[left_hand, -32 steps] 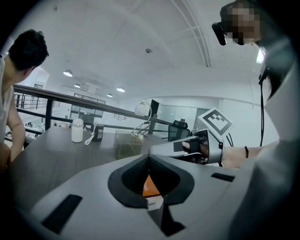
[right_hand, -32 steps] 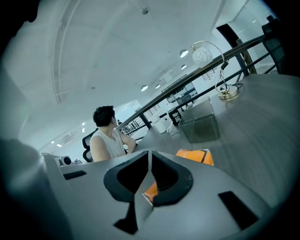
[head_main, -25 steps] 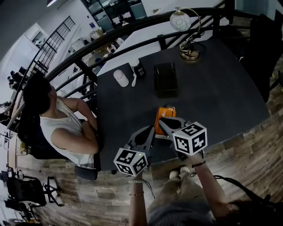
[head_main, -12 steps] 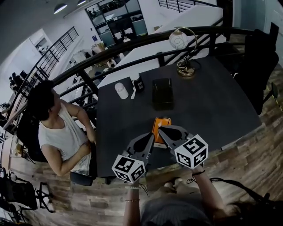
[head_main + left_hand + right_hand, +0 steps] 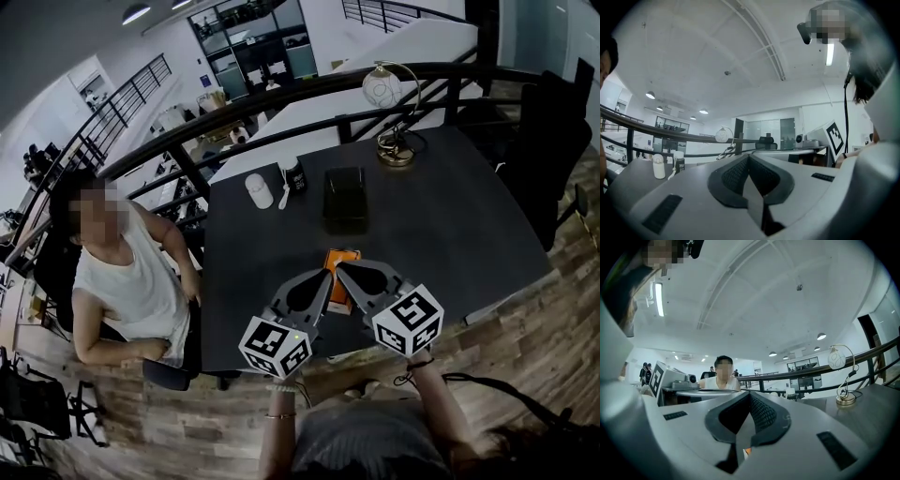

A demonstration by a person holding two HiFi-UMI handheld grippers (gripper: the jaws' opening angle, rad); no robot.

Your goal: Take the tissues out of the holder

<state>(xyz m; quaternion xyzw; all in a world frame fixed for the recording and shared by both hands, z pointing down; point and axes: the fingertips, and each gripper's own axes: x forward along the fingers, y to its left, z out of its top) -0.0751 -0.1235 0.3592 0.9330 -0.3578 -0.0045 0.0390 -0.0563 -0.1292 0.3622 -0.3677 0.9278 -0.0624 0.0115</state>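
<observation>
Black and box-shaped, the rectangular tissue holder sits flat on its base near the middle of the table, its top dark and plain from above. It lies well apart from both grippers, farther from the person holding them.

One holder is in view. One flat orange packet lies nearer that person, under the gripper tips. One white rounded canister and one small dark bottle with a white cap stand together left of the holder. One brass-footed lamp with a white glass globe stands at the far edge.

Two grippers hover side by side over the near table edge, each carrying one marker cube. The left gripper has its jaws pressed together with nothing between them. The right gripper likewise has its jaws closed on each other, with a sliver of orange showing below them in its own view.

One person in a white sleeveless top sits at the left side.

The matte dark grey table runs up to a black metal railing, above wood-plank flooring. Beyond is an open office with glass partitions, and overhead a white ceiling with round lights.
</observation>
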